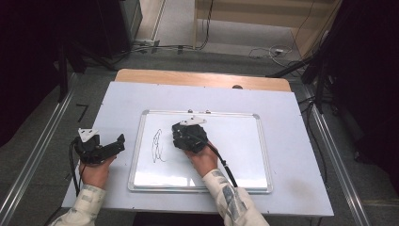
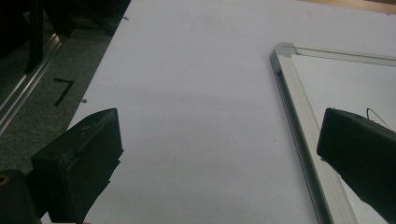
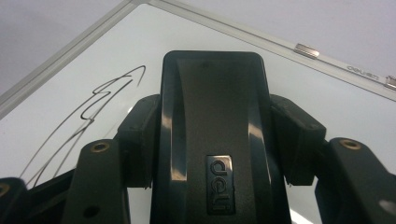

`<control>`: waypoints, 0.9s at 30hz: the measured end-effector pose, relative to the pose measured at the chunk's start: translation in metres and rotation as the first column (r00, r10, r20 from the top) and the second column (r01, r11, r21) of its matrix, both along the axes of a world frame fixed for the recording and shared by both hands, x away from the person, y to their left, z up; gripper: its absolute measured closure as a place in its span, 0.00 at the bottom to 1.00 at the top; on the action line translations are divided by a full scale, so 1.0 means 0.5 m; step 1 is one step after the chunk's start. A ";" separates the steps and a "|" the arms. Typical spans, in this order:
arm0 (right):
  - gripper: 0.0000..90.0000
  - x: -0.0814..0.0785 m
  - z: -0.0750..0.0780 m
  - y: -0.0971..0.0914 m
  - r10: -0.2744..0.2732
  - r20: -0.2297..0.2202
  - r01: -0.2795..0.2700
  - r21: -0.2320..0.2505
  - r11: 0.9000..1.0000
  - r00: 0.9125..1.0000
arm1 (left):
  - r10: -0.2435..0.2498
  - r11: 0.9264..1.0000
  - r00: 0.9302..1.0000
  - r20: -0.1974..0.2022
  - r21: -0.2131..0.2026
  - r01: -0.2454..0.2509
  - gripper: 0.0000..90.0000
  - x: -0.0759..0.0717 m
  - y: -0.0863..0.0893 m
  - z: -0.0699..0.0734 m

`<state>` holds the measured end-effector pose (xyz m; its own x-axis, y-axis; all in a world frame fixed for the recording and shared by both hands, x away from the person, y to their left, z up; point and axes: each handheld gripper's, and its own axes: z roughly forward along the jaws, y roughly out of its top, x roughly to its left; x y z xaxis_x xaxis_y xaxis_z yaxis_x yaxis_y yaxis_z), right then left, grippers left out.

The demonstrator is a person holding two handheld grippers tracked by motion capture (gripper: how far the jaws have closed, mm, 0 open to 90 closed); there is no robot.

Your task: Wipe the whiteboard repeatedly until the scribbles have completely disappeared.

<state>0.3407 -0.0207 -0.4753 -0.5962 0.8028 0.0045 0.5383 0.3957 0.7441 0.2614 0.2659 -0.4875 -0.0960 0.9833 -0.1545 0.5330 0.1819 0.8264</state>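
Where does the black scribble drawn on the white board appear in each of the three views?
High view: black scribble on the board's left part.
Left gripper view: a thin trace at the right, above the jaw.
Right gripper view: left of the black eraser.
Shared landmark: the board's silver frame.

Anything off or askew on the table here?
Nothing stands out. The whiteboard lies flat and square on the table, with a black scribble on it. The right gripper holds a black eraser over the board; the left gripper is open, beside the board.
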 end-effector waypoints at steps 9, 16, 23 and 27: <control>0.43 0.011 -0.005 0.032 0.049 0.007 -0.049 -0.016 0.999 0.999 | -0.001 1.000 1.000 0.000 -0.001 0.001 0.00 0.001 0.001 -0.001; 0.43 0.027 -0.004 0.054 0.067 0.006 -0.067 -0.027 0.997 0.998 | -0.002 1.000 1.000 -0.005 0.001 0.002 0.00 0.002 0.000 -0.002; 0.43 0.040 -0.009 0.069 0.072 0.001 -0.072 -0.042 0.996 0.997 | -0.002 1.000 1.000 -0.005 0.002 0.002 0.00 0.002 0.001 -0.002; 0.43 0.050 -0.015 0.084 0.081 0.000 -0.081 -0.053 0.995 0.997 | -0.002 1.000 1.000 -0.005 0.000 0.002 0.00 0.002 0.001 -0.003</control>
